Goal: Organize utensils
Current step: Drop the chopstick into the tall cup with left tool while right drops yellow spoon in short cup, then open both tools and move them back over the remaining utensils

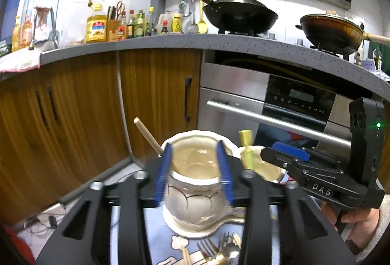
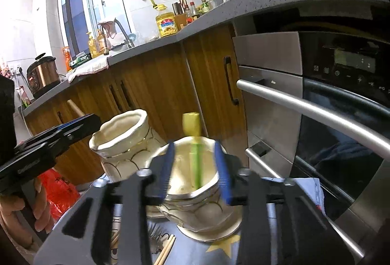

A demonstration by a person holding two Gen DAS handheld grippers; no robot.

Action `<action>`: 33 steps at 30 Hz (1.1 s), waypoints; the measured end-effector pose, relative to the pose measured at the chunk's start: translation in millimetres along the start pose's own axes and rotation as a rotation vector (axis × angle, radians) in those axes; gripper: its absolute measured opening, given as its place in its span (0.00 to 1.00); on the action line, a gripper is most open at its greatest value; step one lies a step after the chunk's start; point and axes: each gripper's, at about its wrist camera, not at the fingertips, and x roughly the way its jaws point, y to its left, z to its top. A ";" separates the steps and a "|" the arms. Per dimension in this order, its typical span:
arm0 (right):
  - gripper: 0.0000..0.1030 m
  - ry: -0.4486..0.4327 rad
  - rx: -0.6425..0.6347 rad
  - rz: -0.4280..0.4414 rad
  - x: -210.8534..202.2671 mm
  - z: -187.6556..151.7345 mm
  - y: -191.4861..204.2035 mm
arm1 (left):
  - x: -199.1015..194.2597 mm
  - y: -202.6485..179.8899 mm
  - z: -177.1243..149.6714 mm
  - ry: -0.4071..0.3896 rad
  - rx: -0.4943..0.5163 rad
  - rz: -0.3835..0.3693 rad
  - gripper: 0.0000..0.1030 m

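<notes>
Already a wooden stick (image 1: pixel 148 135) leans in the left jar (image 1: pixel 195 182), and a green utensil (image 2: pixel 196 155) stands in the right jar (image 2: pixel 197 189); both jars sit on saucers on the blue-clothed desk (image 2: pixel 243 257), sorted by kind, I judge. My left fingers (image 1: pixel 196 174) and right fingers (image 2: pixel 197 174) stand part open, astride the jar mouths, gripping nothing. Forks (image 1: pixel 209 250) and chopsticks (image 2: pixel 165 250) lie at the near edge, waiting.
</notes>
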 end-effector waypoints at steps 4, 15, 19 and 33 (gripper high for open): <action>0.55 -0.004 -0.001 -0.009 -9.8 0.8 0.9 | -15.1 -1.8 0.7 -0.016 0.008 0.010 0.63; 0.95 -0.039 -0.014 -0.047 -56.6 -9.8 9.7 | -59.0 1.7 -15.1 -0.017 -0.013 0.067 0.95; 0.96 -0.006 -0.010 -0.076 -66.0 -21.1 11.2 | -67.1 0.4 -31.8 0.025 0.005 0.103 0.95; 0.95 0.179 -0.060 -0.083 -71.8 -74.4 23.5 | -61.5 -7.6 -100.9 0.227 0.138 0.209 0.95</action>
